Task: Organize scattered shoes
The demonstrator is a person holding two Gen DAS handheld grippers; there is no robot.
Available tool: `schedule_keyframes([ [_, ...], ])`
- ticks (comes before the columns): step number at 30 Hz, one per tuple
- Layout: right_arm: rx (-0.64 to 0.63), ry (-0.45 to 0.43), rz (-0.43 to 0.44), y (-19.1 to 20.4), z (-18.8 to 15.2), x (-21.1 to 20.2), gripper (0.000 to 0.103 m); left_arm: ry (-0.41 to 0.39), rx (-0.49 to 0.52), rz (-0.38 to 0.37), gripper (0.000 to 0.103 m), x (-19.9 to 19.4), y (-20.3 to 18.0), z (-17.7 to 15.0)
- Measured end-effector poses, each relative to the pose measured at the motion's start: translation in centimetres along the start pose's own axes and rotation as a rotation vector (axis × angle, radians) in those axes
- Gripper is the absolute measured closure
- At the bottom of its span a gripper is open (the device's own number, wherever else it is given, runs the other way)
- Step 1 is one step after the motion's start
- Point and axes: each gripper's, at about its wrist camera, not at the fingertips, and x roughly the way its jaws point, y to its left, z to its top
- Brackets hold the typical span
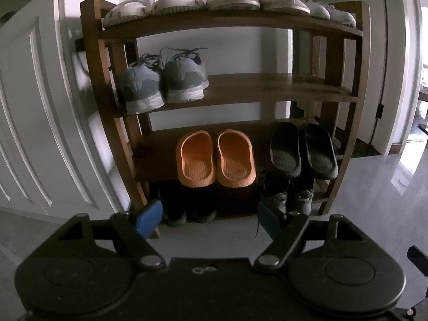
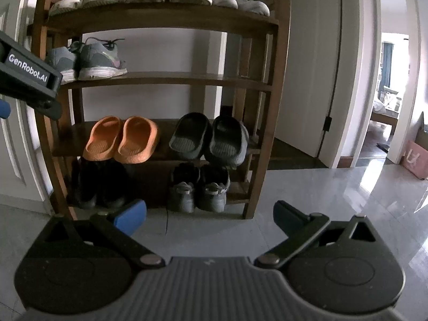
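Indoors, both empty grippers, left point(image 1: 210, 218) and right point(image 2: 210, 215), gape before wooden rack point(image 1: 267, 87) on grey floor point(image 2: 321, 200).

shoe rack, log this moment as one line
left gripper open, empty | right gripper open, empty | shoe rack holds orange slippers, black slippers, grey sneakers | floor ahead shoeless

We hold our left gripper point(image 1: 210, 220) and right gripper point(image 2: 210, 218) side by side in front of the shoe rack point(image 1: 267, 91), both level, jaws spread wide, blue pads point(image 2: 130, 216) gripping nothing.
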Motion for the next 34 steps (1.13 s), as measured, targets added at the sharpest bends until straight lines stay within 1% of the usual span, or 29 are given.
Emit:
schedule_keyframes([
  [4, -0.02, 0.008, 0.009, 0.4, -0.1, 0.2, 0.001, 0.034, 0.001, 0.006, 0.024, 0.5, 0.0, -0.1],
  [8, -0.028, 0.013, 0.008, 0.6, -0.2, 0.3, 0.001, 0.045, 0.005, 0.003, 0.024, 0.6, 0.1, -0.2],
  [14, -0.032, 0.016, 0.004, 0.5, -0.3, 0.3, 0.001, 0.01, -0.004, -0.015, 0.024, 0.1, 0.1, -0.2],
  [21, -0.029, 0.022, -0.007, 0.3, -0.4, 0.3, 0.001, 0.001, 0.001, -0.03, 0.024, -0.3, 0.0, -0.2],
  [34, -0.049, 0.035, -0.001, 0.8, -0.7, 0.5, 0.001, -0.019, -0.007, -0.015, 0.024, -0.5, 0.5, -0.4],
])
